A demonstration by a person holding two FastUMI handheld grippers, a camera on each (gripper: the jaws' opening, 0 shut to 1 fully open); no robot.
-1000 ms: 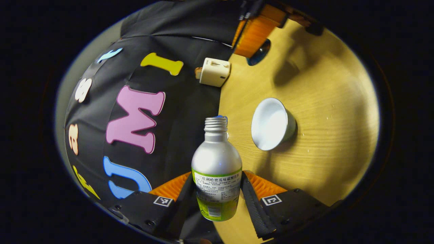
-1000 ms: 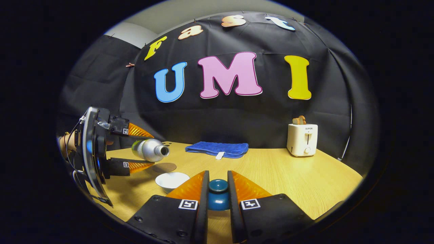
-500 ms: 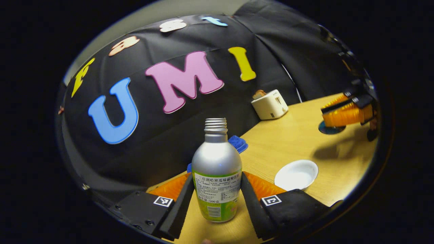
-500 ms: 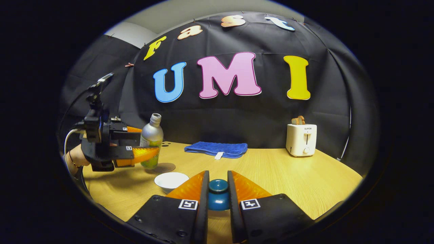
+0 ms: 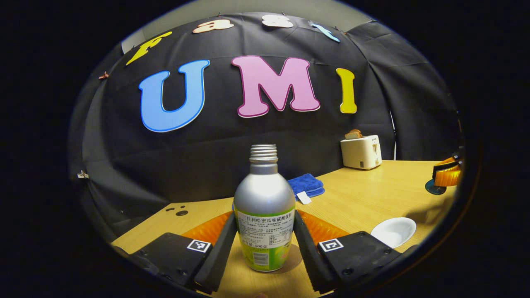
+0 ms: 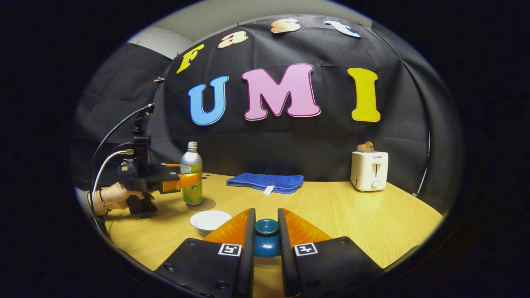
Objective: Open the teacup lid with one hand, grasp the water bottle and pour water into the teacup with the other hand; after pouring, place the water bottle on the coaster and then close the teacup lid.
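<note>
On the table stand one bottle (image 5: 264, 215), one coaster (image 6: 201, 204), one white cup (image 6: 210, 219), one blue lid (image 6: 266, 238), one blue towel (image 6: 265, 182), one toaster (image 6: 369, 170) and two grippers.

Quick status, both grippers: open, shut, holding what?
Left gripper: shut on the water bottle, which stands upright on the coaster.
Right gripper: shut on the teacup lid, its blue knob between the fingers.

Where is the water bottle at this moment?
The water bottle stands upright on the round coaster at the table's left in the right gripper view, behind the white teacup, with the left gripper closed around its body.
</note>
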